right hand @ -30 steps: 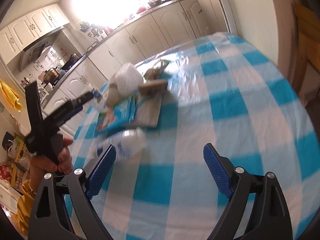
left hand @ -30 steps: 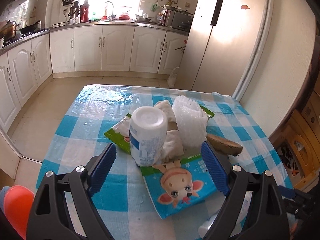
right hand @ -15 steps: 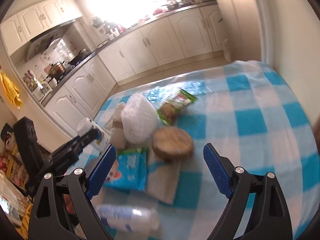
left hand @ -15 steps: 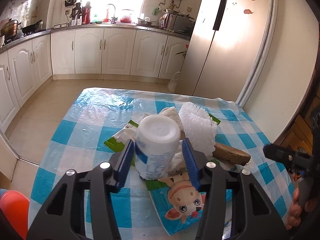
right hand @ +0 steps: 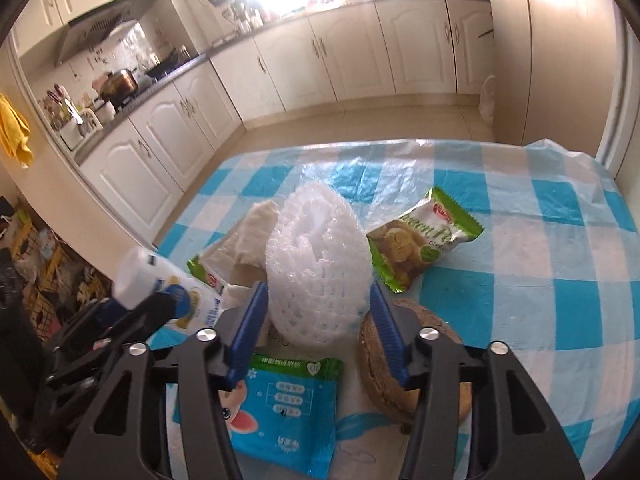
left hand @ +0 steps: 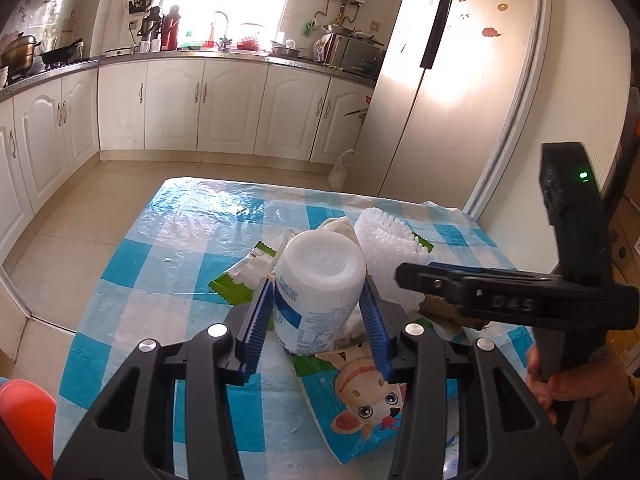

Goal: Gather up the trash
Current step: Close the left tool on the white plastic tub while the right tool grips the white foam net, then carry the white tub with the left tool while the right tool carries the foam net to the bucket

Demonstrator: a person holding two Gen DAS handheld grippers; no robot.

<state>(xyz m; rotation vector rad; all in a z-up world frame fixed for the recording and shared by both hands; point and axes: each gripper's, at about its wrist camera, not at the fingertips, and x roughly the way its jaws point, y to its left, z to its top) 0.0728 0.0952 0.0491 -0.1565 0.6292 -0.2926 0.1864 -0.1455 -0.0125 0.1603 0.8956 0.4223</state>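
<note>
The left gripper (left hand: 318, 322), wide apart a second ago, now clamps the white bottle (left hand: 318, 280) near the table's (left hand: 168, 256) left side. The right gripper (right hand: 316, 328) has swung in and just closed on the foam net (right hand: 318, 264), mid-table

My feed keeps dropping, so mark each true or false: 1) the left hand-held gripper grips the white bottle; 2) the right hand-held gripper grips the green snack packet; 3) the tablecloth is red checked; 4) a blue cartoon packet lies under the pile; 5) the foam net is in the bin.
1) True: the left hand-held gripper clamps the white bottle.
2) False: the right hand-held gripper has closed on the foam net; the green snack packet lies beside it.
3) False: the tablecloth is blue and white.
4) True: blue cartoon packet.
5) False: it is above the table.
</note>
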